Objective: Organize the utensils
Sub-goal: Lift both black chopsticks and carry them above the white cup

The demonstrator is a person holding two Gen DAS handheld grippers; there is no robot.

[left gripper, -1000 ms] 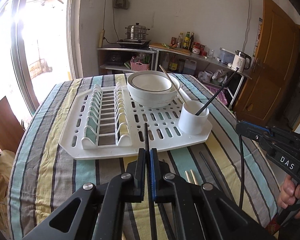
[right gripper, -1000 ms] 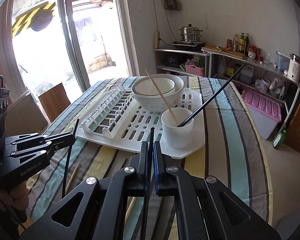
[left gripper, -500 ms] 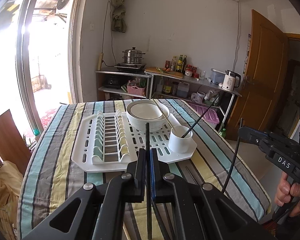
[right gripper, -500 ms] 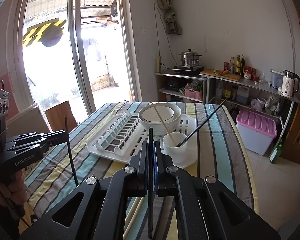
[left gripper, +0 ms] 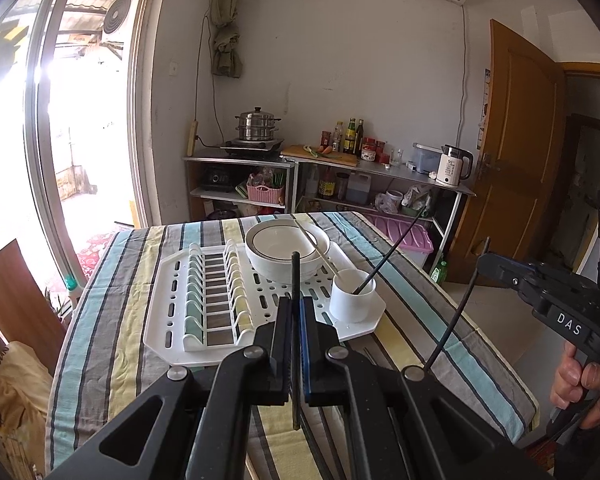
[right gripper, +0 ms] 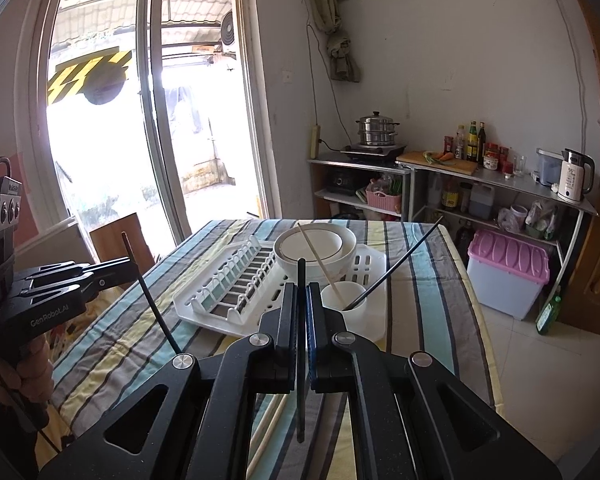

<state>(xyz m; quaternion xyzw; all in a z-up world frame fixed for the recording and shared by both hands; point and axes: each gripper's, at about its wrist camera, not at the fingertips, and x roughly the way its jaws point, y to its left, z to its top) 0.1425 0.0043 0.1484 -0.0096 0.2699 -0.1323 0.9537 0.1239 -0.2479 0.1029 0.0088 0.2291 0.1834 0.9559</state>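
My left gripper point(left gripper: 296, 308) is shut on a black chopstick point(left gripper: 295, 276) that stands upright between its fingers. My right gripper point(right gripper: 301, 296) is shut on another black chopstick point(right gripper: 301, 276), also upright. Both are held high above the near end of the striped table point(left gripper: 112, 320). A white cup point(left gripper: 352, 300) on the white drying rack point(left gripper: 172, 320) holds one black chopstick point(left gripper: 392, 252) and one pale wooden chopstick point(left gripper: 316, 248). Pale wooden chopsticks point(right gripper: 270, 424) lie on the cloth below my right gripper. Each gripper shows in the other's view, the right point(left gripper: 488, 264) and the left point(right gripper: 128, 266).
Stacked white bowls point(left gripper: 286, 248) sit on the rack behind the cup. A shelf unit point(left gripper: 328, 176) with a steamer pot, bottles and a kettle stands against the far wall. A pink-lidded bin point(right gripper: 508, 272) is on the floor to the right. A glass door is at left.
Both grippers have lifted up and back from the table with their black chopsticks. The rack and cup now look smaller and farther away.
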